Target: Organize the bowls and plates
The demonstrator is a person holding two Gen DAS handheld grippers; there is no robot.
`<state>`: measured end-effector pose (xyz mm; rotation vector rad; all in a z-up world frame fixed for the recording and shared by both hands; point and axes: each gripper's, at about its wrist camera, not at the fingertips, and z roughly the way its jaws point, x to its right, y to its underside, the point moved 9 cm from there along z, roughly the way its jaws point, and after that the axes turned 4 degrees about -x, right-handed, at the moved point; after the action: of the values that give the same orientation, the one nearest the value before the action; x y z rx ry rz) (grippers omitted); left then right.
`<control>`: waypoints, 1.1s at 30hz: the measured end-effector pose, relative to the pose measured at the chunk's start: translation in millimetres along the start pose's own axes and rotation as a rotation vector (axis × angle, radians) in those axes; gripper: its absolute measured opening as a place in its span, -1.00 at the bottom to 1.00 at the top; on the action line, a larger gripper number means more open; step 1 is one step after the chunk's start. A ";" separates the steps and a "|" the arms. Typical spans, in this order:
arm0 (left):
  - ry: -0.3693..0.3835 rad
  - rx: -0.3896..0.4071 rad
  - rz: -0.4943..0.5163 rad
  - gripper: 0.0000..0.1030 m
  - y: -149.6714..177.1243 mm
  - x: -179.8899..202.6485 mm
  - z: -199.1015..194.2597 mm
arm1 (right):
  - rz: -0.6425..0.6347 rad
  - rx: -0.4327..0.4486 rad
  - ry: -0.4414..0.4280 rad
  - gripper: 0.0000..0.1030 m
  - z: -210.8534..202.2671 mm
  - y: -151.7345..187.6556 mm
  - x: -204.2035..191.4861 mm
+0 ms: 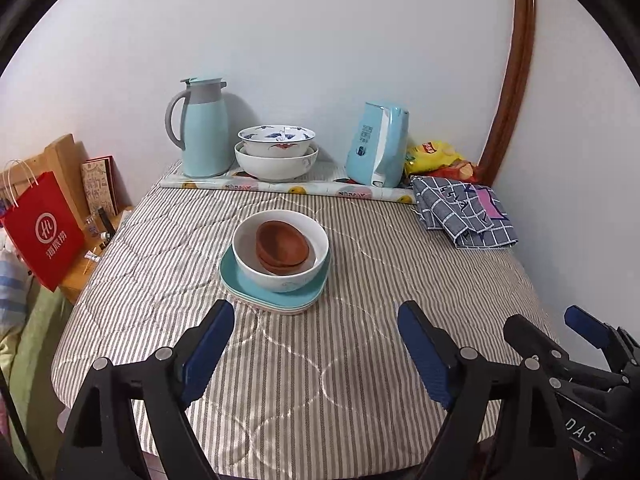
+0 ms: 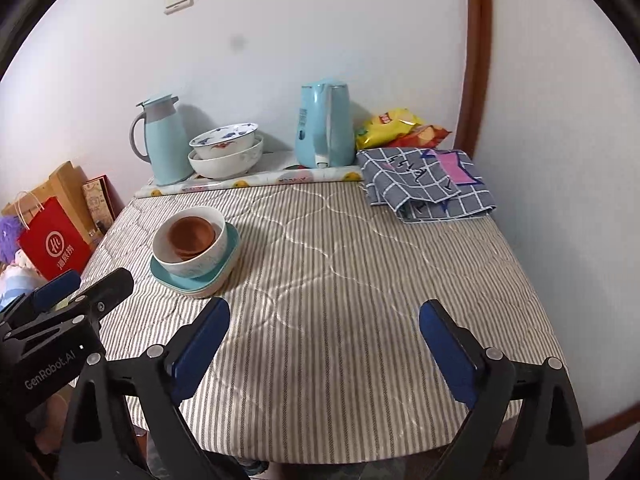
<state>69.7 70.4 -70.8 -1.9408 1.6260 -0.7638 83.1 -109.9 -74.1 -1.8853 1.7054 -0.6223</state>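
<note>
Only the right wrist view shows the table's (image 2: pixel 340 280) near right corner; only the left wrist view shows the wooden shelf (image 1: pixel 100 240) beside the table's left edge. Both the left gripper (image 1: pixel 316 344) and the right gripper (image 2: pixel 324 340) stand wide open and hold nothing. Toward the left edge, two brown bowls (image 1: pixel 283 246) sit in one white bowl (image 1: pixel 280 248) on stacked teal plates (image 1: pixel 276 294). Two more nested bowls (image 1: pixel 276 154) stand at the far edge by the wall.

Red bag (image 1: pixel 42 234), far left: "HL" logo. Left gripper (image 2: pixel 44 372): "GenRobot.AI". Right gripper (image 1: pixel 582 436): "DAS", partly cut off.
</note>
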 end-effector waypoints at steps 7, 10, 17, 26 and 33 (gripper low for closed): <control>0.005 0.005 -0.003 0.62 3.4 2.3 -6.4 | -0.011 0.009 0.015 0.84 -10.6 5.0 2.1; 0.003 0.005 0.003 0.62 3.4 2.8 -7.2 | -0.007 0.015 0.014 0.84 -14.4 5.1 1.8; 0.003 0.008 0.001 0.62 4.6 2.0 -10.0 | -0.015 0.025 0.023 0.84 -18.6 4.5 -0.3; 0.002 0.004 -0.001 0.62 5.5 1.2 -9.3 | -0.018 0.027 0.024 0.84 -19.5 3.8 -1.5; 0.001 0.004 -0.003 0.62 5.6 0.8 -8.9 | -0.020 0.028 0.025 0.84 -19.8 4.4 -2.6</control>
<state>59.7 68.5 -68.1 -1.9410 1.6212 -0.7693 66.7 -109.1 -62.0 -1.8849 1.6868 -0.6765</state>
